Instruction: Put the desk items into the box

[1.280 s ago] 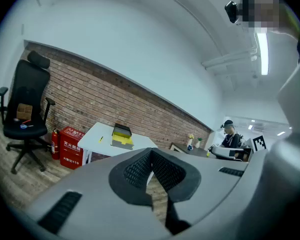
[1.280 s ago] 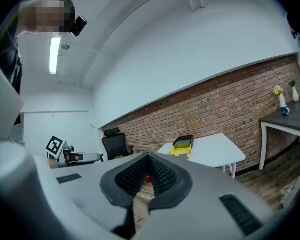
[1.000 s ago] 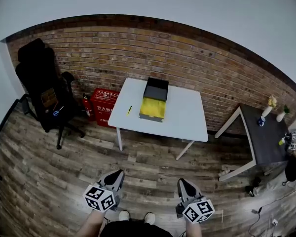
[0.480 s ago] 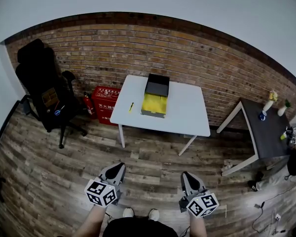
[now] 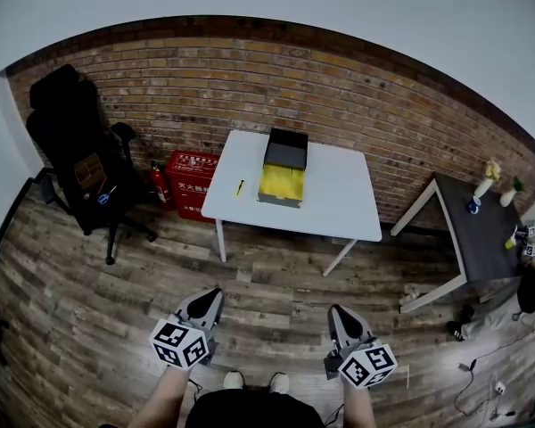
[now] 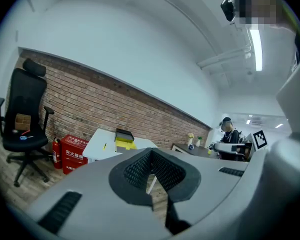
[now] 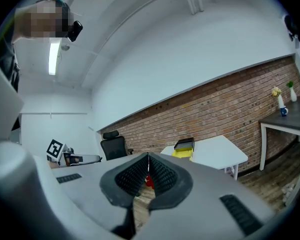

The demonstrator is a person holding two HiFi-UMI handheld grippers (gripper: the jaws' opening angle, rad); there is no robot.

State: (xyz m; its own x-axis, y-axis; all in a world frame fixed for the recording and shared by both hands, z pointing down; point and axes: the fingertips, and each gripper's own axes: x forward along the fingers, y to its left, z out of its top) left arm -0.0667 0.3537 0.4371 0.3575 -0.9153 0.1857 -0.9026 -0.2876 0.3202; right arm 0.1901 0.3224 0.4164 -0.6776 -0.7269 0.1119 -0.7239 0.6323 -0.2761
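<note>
1. The white table [image 5: 339, 205] stands upper middle of the head view, well apart from both grippers.
2. The black-and-yellow box [image 5: 281, 184] rests on it, lengthwise up the frame.
3. Left gripper [image 5: 212, 296] and right gripper [image 5: 336, 314], at the bottom, are clenched on nothing.
4. A small yellow item [image 5: 239, 188], pen-like, lies left of the box, likely nearer the left gripper.

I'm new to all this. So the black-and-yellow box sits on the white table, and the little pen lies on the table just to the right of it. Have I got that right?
Not quite. In the head view the pen lies to the left of the box, not the right. The rest holds: the black-and-yellow box sits on the white table, and the pen lies on the table too.
</note>
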